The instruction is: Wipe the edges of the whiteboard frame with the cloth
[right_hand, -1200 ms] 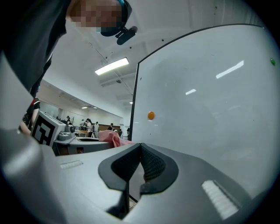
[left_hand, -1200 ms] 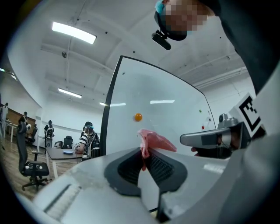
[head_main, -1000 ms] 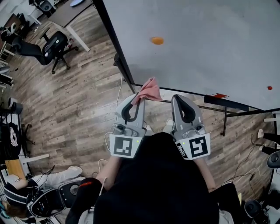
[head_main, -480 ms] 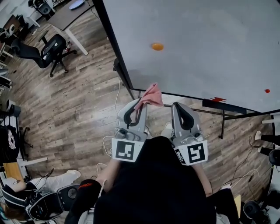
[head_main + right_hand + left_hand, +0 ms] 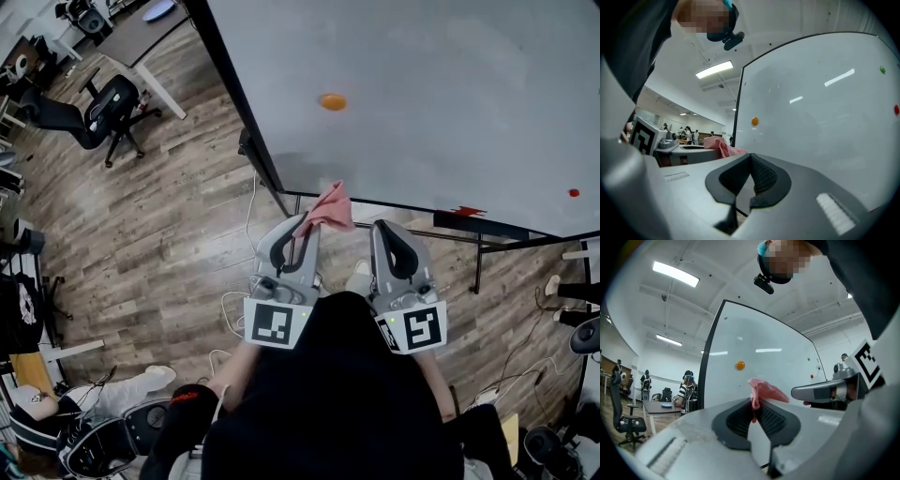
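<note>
Cloth pinched in the left gripper lay just by the whiteboard frame's lower-left corner, nearer than the closed, empty right gripper.

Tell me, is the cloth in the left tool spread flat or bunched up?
Bunched up. The cloth is pinched in the closed jaws of the left tool, its free end sticking out crumpled toward the whiteboard.
</note>
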`<action>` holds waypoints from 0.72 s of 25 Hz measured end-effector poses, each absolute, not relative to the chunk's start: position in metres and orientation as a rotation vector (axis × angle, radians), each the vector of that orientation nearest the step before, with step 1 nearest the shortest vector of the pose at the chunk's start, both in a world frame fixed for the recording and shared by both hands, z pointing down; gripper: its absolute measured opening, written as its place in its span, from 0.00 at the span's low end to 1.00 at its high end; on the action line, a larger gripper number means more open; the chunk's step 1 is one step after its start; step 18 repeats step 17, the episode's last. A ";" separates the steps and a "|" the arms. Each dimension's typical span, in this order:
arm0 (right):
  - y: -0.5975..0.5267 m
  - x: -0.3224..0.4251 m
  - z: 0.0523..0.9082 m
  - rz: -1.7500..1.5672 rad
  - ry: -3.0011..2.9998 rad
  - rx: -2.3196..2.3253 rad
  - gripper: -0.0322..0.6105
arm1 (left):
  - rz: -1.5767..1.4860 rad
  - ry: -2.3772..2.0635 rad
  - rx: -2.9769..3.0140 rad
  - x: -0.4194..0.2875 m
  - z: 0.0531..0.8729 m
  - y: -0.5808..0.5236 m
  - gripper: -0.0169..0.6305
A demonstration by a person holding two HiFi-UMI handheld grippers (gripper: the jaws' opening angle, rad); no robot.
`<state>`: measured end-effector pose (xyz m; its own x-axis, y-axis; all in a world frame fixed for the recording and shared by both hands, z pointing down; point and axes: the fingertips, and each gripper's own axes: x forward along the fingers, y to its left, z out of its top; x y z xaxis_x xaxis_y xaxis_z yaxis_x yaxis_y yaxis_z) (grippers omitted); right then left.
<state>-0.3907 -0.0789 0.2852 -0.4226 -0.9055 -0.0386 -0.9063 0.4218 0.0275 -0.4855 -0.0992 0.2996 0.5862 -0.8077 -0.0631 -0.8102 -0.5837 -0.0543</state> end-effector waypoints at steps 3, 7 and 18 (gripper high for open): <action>-0.080 -0.390 0.285 0.066 2.632 -1.684 0.05 | 0.039 1.388 -2.737 -0.484 0.301 -0.099 0.06; -0.082 -0.388 0.287 0.059 2.631 -1.692 0.05 | 0.020 1.379 -2.742 -0.482 0.305 -0.101 0.06; -0.084 -0.398 0.290 0.063 2.662 -1.662 0.05 | 0.022 1.378 -2.738 -0.486 0.306 -0.102 0.06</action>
